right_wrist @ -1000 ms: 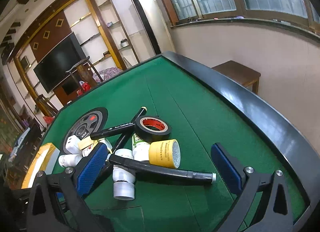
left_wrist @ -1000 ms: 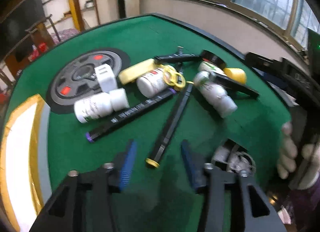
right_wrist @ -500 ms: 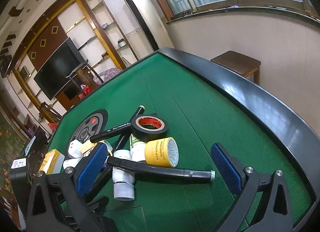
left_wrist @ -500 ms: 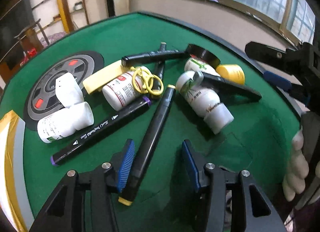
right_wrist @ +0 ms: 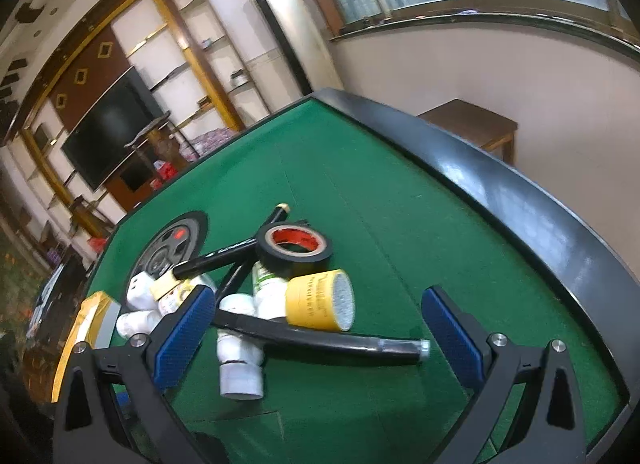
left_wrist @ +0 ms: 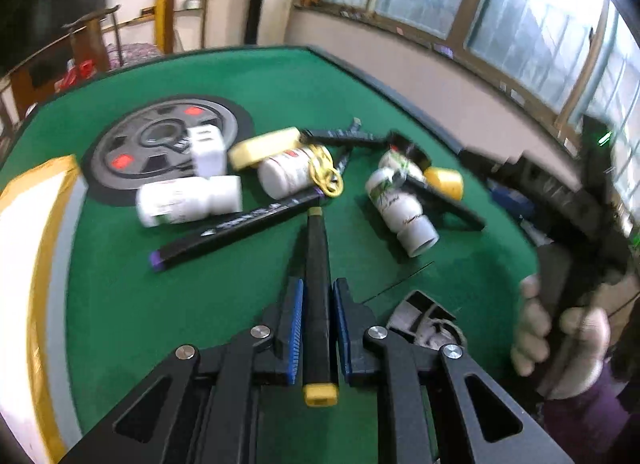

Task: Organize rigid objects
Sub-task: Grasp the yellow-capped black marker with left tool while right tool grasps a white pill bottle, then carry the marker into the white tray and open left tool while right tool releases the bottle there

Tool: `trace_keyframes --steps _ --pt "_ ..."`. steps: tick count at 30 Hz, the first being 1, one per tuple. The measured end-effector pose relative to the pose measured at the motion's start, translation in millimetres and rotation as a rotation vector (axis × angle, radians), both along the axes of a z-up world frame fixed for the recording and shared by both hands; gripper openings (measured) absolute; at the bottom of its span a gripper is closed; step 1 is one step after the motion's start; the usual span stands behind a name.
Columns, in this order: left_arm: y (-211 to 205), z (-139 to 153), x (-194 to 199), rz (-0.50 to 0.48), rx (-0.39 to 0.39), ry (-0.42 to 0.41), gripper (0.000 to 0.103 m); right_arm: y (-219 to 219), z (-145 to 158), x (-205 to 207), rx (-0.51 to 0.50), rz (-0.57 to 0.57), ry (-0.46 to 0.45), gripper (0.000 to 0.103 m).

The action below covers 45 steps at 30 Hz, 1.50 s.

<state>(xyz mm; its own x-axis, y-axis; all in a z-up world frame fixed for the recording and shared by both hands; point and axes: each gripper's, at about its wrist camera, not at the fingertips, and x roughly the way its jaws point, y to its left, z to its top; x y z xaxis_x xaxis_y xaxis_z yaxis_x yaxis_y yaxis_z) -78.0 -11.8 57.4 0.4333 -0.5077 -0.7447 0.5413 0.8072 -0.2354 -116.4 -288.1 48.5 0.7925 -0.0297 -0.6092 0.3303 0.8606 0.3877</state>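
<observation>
My left gripper (left_wrist: 317, 316) is clamped on the black yellow-capped marker (left_wrist: 318, 296); my right gripper (right_wrist: 320, 328) hangs wide over the black tube (right_wrist: 320, 338) on the green bench (right_wrist: 400, 224).

Dark lettering printed around the yellow tape roll (right_wrist: 316, 300) near the green table's (right_wrist: 400, 224) middle, too blurred to read. White print along the black marker (right_wrist: 218, 258) and marks on the white bottles' (left_wrist: 280, 172) labels, likewise illegible. Nothing else legible.
</observation>
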Motion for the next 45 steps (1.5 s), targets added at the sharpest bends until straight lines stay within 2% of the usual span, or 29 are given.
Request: trace_keyframes --steps 3,7,12,18,19,21,23,24,30,35,38,41,45 --pt "25.6 14.7 -14.7 0.03 -0.061 -0.009 0.014 1.5 -1.5 2.0 0.039 0.053 0.049 0.103" --pt "53.7 26.9 -28.4 0.06 -0.12 -0.011 0.014 15.1 -2.5 -4.1 0.04 0.118 0.092 0.103" --pt "81.9 36.5 -37.2 0.105 -0.193 -0.015 0.014 51.5 -3.5 11.4 -0.051 0.211 0.164 0.103" --pt "122.2 42.6 -39.5 0.181 -0.21 -0.044 0.014 87.7 -10.3 43.1 -0.158 0.26 0.26 0.097" --pt "126.1 41.8 -38.3 0.192 -0.215 -0.043 0.014 91.4 -12.7 50.1 -0.18 0.261 0.281 0.093" --pt "135.0 40.4 -37.0 0.213 -0.229 -0.041 0.014 94.2 -19.7 61.1 -0.207 0.242 0.322 0.076" --pt "142.0 38.6 -37.0 0.232 -0.235 -0.043 0.014 92.3 -24.9 66.5 -0.215 0.23 0.341 0.043" --pt "146.2 37.0 -36.0 0.241 -0.242 -0.04 0.014 91.2 -24.8 66.4 -0.215 0.233 0.342 0.033" --pt "169.7 30.3 -23.2 0.287 -0.275 -0.025 0.014 87.7 -10.3 41.2 -0.06 0.295 0.32 0.033" --pt "194.8 31.3 12.4 0.349 -0.271 -0.004 0.014 120.3 25.6 30.4 0.056 0.424 0.241 0.033" --pt "205.1 31.0 42.5 0.382 -0.272 0.029 0.014 162.9 42.5 56.3 0.114 0.53 0.204 0.033" --pt "214.4 21.7 75.4 0.424 -0.285 0.084 0.014 205.6 51.2 87.1 0.2 0.627 0.206 0.033" --pt "226.4 -0.6 120.7 0.472 -0.312 0.165 0.014 270.5 48.0 138.0 0.208 0.678 0.247 0.033"
